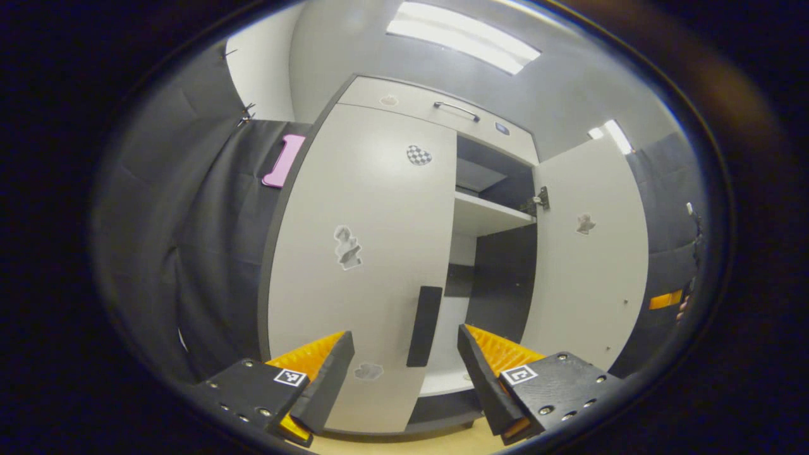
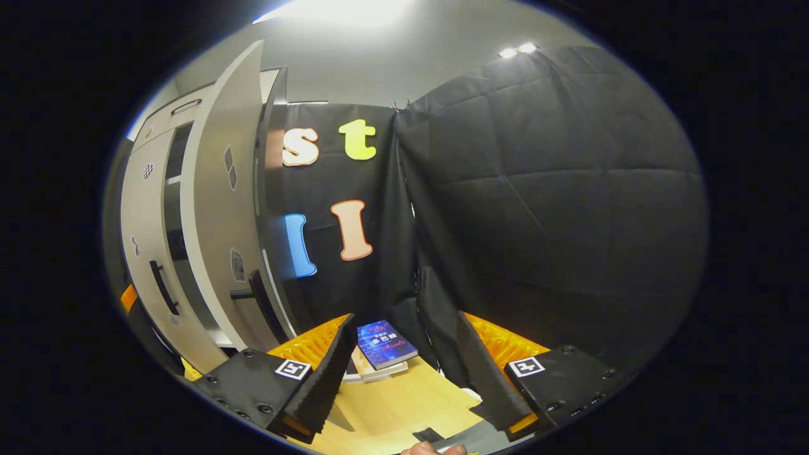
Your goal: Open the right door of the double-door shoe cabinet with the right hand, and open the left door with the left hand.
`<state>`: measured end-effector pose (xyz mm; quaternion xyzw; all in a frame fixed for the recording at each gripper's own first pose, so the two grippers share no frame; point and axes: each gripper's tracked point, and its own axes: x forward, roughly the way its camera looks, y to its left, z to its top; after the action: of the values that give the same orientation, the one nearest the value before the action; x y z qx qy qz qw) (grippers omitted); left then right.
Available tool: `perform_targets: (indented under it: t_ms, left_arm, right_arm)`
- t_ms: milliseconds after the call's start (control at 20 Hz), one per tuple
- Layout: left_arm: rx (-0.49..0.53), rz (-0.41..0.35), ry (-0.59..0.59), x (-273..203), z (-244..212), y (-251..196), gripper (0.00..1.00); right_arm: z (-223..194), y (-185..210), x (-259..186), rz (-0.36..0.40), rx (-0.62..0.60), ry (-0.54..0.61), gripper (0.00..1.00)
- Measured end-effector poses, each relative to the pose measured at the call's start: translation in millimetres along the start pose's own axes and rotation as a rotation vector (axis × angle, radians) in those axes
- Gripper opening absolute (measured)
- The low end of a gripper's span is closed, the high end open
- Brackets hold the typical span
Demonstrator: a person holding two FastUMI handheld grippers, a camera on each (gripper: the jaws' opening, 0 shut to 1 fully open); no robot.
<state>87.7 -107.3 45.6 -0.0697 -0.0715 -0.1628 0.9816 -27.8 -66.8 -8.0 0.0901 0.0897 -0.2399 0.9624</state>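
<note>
Shoe cabinet: right door (image 1: 591, 253) open, left door (image 1: 363, 253) shut; left gripper (image 1: 404, 373), fingers wide and empty, must close on its black handle (image 1: 424, 325).

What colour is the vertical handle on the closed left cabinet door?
Black, a flat vertical bar handle on the pale grey left door; clearest in the left gripper view.

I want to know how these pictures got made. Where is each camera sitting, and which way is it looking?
Left gripper view: rides on the left tongs, open, facing the shoe cabinet; the left door is closed, with its dark handle just ahead, and the right door is swung open.
Right gripper view: rides on the right tongs, open, facing the booth's cloth wall and a book on the floor; a fingertip peeks in below.
Both share the cabinet and its doors.
</note>
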Motion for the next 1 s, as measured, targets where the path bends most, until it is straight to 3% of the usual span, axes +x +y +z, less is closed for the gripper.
perform_targets:
  t_ms: [250, 500, 700, 850, 1000]
  left_arm:
    - [0.044, 0.06, 0.006, 38.8, -4.4, -8.6, 0.94]
    - [0.112, 0.119, 0.041, 70.9, -14.5, -22.8, 0.95]
    - [0.169, 0.21, 0.05, 89.5, -20.6, -16.3, 0.94]
    - [0.128, 0.21, 0.095, 103.5, -32.6, -19.3, 0.95]
    - [0.148, 0.224, 0.108, 104.8, -36.5, -22.0, 0.71]
  right_arm:
    - [17.9, -19.6, 25.8, -0.007, -0.028, -0.1, 0.97]
    - [25.7, -19.4, 75.8, 0.049, -0.025, -0.142, 0.98]
    - [9.3, -18.0, 110.9, 0.092, 0.022, -0.123, 0.98]
    - [-16.1, -14.3, 129.7, 0.147, 0.029, -0.064, 0.98]
    - [-20.9, -18.2, 145.0, 0.161, -0.016, -0.057, 0.92]
